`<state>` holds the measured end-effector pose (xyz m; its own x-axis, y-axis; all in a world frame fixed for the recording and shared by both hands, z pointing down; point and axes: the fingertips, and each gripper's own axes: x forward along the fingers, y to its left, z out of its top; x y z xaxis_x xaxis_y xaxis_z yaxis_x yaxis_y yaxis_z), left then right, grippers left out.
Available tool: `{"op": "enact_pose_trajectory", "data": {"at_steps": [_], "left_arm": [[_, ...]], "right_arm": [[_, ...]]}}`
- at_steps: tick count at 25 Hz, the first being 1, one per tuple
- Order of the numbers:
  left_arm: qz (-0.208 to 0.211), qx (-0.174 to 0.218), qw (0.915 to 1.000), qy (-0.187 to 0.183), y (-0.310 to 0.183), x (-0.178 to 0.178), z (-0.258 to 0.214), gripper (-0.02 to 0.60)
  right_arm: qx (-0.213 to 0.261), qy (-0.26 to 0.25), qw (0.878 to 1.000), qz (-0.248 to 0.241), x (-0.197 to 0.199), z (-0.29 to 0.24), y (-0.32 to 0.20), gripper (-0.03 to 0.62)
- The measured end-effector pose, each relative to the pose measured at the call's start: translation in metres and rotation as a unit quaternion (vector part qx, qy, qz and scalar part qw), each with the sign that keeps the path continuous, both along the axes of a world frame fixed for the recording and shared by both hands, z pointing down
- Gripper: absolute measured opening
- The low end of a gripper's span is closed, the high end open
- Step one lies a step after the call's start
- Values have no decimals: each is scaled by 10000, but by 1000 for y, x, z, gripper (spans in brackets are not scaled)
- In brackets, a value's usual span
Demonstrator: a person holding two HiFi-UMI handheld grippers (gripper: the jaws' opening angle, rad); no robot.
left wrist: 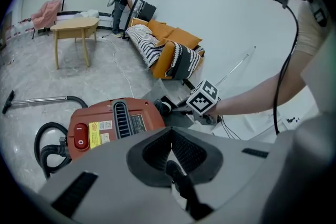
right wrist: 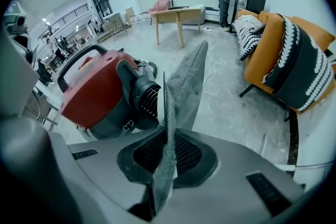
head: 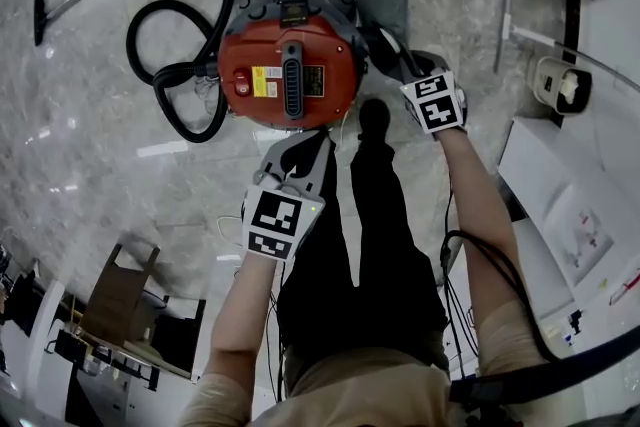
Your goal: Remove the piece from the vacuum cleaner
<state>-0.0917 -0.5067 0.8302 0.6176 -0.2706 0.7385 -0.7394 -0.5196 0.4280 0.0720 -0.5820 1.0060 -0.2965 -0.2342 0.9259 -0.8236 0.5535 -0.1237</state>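
Seen from above, a person stands over a red vacuum cleaner [head: 290, 70] that sits on a pale marble floor [head: 100, 165], with both bare forearms stretched forward and down.

The right forearm [head: 480, 225] reaches furthest, extending past the right side of the machine with a black cable running along it. Its right gripper [right wrist: 167, 131] points at the vacuum's far right side. The jaws are clamped on the near edge of a flat grey piece [right wrist: 186, 81], which looks like felt. The piece stands on edge between the pads and rises away from them. Its far part lies right beside a black ribbed outlet [right wrist: 142, 94] on the vacuum body; whether it is attached there cannot be told.

The left forearm [head: 245, 315] is drawn back closer to the body. It holds the left gripper [left wrist: 170, 129] just short of the vacuum's near side, aimed at the red lid. Its jaws are pressed together with nothing between them.

A black hose [head: 165, 65] loops from the vacuum's left side across the floor.
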Motion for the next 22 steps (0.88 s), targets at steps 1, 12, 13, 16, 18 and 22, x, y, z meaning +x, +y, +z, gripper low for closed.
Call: {"op": "enact_pose_trajectory", "data": {"at_steps": [1,12,13,16,18,22], "left_arm": [[5,5,10000,17,1,1,-1,3],[-47,40,10000,1,5,2,-4,3],[-53,37,10000,-4,6,2,-3,3],[-74,36,10000,-1,8,2,-3,3],[-93,41,9999,11,10,3,-3,3],[-121,-2,9999,40,15,7,-1,3]], "right_arm": [[9,17,10000,9,2,0,0,26],[-38,58,9999,113,7,3,-4,26],[-45,63,9999,126,8,4,-4,26],[-28,157,9998,102,12,7,-9,28],[-7,361,9993,107,22,10,-13,26],[-152,737,9966,333,62,13,-11,23]]}}
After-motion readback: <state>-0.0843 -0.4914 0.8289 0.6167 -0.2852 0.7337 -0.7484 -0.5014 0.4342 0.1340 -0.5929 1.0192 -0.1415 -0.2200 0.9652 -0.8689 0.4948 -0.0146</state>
